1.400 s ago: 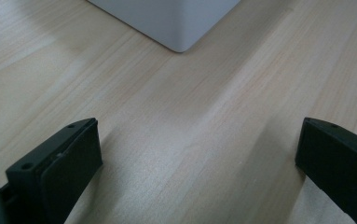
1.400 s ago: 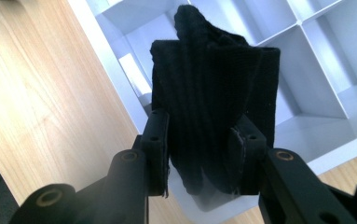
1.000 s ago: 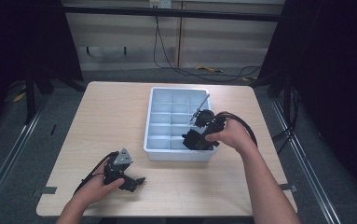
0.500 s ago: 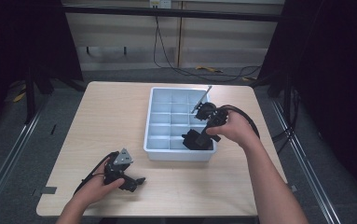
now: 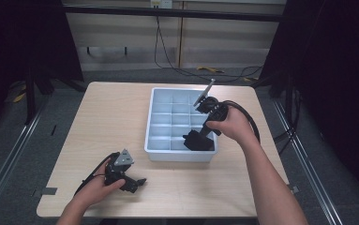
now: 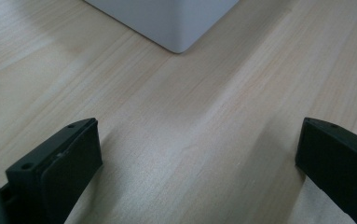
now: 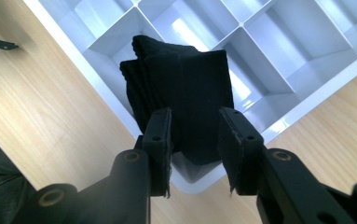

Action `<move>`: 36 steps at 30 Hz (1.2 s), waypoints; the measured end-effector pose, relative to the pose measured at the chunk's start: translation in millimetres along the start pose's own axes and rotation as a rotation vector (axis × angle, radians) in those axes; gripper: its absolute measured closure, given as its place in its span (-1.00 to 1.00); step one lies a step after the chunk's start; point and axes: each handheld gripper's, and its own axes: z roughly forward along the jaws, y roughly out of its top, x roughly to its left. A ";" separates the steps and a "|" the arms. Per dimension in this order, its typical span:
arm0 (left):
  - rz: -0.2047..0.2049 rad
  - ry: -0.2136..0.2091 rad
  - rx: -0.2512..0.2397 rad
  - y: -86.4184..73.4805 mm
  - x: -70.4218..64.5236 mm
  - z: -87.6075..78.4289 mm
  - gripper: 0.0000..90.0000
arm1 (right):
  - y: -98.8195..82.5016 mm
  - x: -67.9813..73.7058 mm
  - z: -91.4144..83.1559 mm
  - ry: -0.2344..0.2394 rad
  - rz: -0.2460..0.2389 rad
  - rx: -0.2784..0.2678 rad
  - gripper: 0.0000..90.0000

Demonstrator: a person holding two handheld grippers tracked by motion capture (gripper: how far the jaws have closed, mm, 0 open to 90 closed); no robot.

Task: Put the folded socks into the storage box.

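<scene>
A white compartment tray [image 5: 154, 123] stands on the right half of the table. My right gripper [image 5: 200, 136] points down at the tray's near right corner. Its jaws have just been closing and now press on a folded black cloth [image 7: 181, 79] from both sides. In the right gripper view the cloth hangs between the pads [image 7: 160, 140] above the corner compartment and the tray rim [image 7: 302, 105]. My left gripper [image 5: 138, 183] rests on the table near the front left. It is open, with bare wood between its jaws, and the tray's corner [image 6: 176, 23] lies ahead.
The light wooden table [image 5: 107, 122] has free room left of the tray and along the front edge. A cable [image 5: 247, 117] loops from the right gripper over the table's right side. Dark floor and metal rails surround the table.
The right hand has risen a little and tipped up over the tray's near right corner, with the black cloth between its jaws. The left hand has not moved.
</scene>
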 end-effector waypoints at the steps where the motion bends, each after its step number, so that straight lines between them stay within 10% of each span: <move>1: 0.000 0.000 0.000 0.0 0.0 0.0 -1.00 | 0.6 0.4 0.6 -0.001 -0.004 0.001 0.48; 15: 0.003 -0.002 -0.003 0.2 -0.1 0.6 -1.00 | 14.6 0.8 13.2 -0.029 -0.032 -0.015 0.63; 36: 0.004 -0.003 -0.001 0.3 0.0 0.5 -1.00 | 4.7 5.1 55.6 -0.040 -0.079 0.121 0.74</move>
